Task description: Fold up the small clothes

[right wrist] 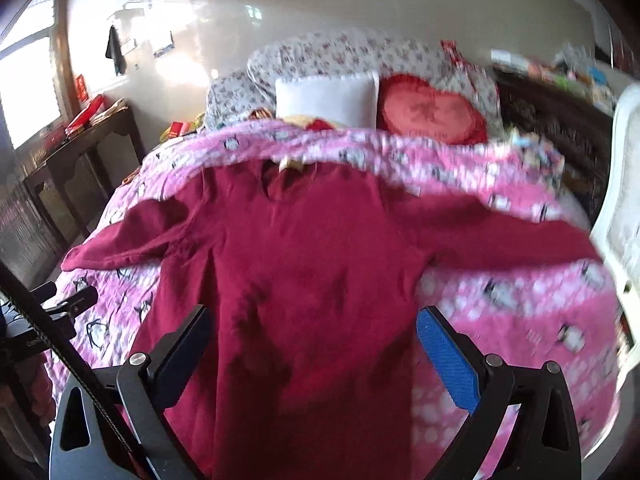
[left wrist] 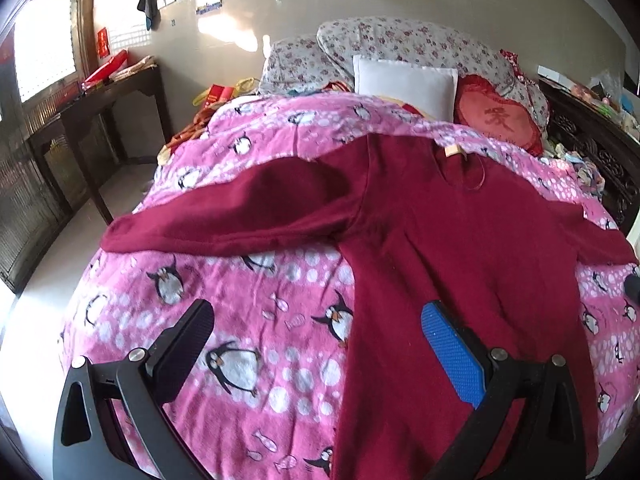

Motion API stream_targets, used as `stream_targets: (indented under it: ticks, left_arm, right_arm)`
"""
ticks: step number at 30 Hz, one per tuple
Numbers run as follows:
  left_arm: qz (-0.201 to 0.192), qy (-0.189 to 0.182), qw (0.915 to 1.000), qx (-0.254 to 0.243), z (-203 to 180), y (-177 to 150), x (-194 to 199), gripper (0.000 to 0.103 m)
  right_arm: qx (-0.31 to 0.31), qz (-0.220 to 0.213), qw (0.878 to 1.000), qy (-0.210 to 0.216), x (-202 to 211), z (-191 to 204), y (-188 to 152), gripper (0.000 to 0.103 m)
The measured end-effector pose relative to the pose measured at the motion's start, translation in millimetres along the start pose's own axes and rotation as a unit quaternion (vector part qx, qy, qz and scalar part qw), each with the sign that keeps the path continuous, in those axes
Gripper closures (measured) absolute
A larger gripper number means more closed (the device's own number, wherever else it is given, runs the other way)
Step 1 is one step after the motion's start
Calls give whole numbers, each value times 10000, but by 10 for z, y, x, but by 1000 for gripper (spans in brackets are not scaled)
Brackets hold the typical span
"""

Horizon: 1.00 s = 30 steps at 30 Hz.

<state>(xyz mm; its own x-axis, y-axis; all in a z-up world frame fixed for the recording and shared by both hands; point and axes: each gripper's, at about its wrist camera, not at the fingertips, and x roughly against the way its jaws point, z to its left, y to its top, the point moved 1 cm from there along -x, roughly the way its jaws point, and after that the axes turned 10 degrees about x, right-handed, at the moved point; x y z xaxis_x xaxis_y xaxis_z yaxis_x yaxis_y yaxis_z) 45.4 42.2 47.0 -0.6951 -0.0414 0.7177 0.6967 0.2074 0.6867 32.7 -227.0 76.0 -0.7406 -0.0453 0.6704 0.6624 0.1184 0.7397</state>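
Your left gripper [left wrist: 316, 328] hangs with its jaws spread wide and nothing between them, above the pink blanket [left wrist: 248, 280] at the shirt's left edge; its blue pad sits over the red cloth. At far left a dark table [left wrist: 104, 104] stands by the window. The shirt [left wrist: 460, 248] lies flat on the blanket, neck toward the pillows, its left sleeve [left wrist: 224, 220] stretched out sideways. Behind it lean a white pillow [left wrist: 404, 84] and a red heart cushion [left wrist: 496, 116]. Your right gripper [right wrist: 312, 328] is also wide apart and holding nothing, over the shirt's [right wrist: 304, 264] lower body. The right sleeve [right wrist: 500, 236] reaches toward the bed's right edge; this view is blurred.
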Motion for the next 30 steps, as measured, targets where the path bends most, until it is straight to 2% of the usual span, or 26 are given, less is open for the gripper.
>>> stream_targets:
  ticks: [4,11,17,24,30]
  left_arm:
    - [-200,23,9998,49,47,84,88,0]
    - [-162,13,9998,72,59,88,62,0]
    - [-22,-1,9999,-134,-99,-16,-65,0]
    - [-19,1,9991,-421,-344,-83,-156,0]
    - [-104,8,9988,-478,-427,47,-163,0]
  right_arm:
    - [81,-275,9995,-134,202,-21,139,0]
    - [77,-279,9996,-34,229,10,118,0]
    - [-59,-170,9996,226,112,13,35,0]
    - [81,204,9996,195,-167,70,14,0]
    - [271,78,9995,160,-170,127,193,0]
